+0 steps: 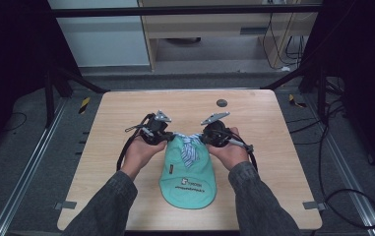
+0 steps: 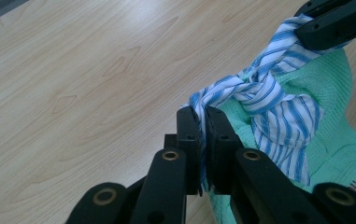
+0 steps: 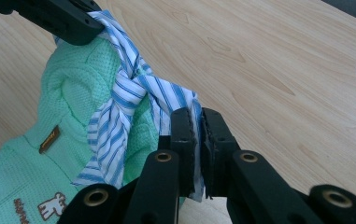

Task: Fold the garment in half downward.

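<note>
Both jaws pinch the striped ties (image 2: 264, 95), left gripper (image 2: 202, 122) and right gripper (image 3: 198, 122) alike. You've got soft, light cloth knotted on the bib (image 1: 187, 177). Grip near the knot.

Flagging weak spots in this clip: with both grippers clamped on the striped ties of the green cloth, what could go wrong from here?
1. The left gripper and right gripper each pinch only a thin edge of the striped tie; a harder pull could slip it free.
2. The knot looks loose and might come undone once released.
3. Pulling apart could drag the green cloth across the table.
</note>
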Demonstrator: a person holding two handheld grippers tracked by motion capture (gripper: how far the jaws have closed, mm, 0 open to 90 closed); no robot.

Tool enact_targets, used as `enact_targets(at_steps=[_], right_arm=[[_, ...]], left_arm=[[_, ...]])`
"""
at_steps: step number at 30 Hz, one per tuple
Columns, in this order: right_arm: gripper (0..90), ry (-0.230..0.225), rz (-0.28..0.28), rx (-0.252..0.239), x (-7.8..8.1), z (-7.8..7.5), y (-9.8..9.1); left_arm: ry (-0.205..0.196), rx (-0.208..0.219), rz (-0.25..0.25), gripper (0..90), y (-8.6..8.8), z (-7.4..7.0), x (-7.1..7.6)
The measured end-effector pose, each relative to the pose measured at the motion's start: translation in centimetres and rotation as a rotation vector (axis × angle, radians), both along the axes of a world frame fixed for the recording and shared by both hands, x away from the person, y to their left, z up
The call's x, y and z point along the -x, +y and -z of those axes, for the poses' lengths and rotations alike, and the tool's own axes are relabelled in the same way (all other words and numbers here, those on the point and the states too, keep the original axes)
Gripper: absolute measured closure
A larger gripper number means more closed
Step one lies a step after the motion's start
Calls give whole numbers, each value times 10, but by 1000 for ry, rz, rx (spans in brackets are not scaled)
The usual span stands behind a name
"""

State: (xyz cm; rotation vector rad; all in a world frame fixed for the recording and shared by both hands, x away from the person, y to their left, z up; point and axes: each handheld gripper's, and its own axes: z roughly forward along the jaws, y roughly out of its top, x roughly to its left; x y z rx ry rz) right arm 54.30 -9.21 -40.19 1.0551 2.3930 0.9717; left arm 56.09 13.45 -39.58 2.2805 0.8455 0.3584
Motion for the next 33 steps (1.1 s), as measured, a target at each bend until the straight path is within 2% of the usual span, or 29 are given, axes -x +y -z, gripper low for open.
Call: enact_targets(at_steps=[9,28,33], right_arm=[[843,-4,-4,3,0,-5,1],[841,-32,-17,24,-3,-23,5],[842,-34,-21,34,-4,-24,5]], left_arm=[[-10,-4,3,855,0,-4,0],[-49,-23,16,853,-1,-25,-3],[-48,-24,17,854,-3,-25,-3]])
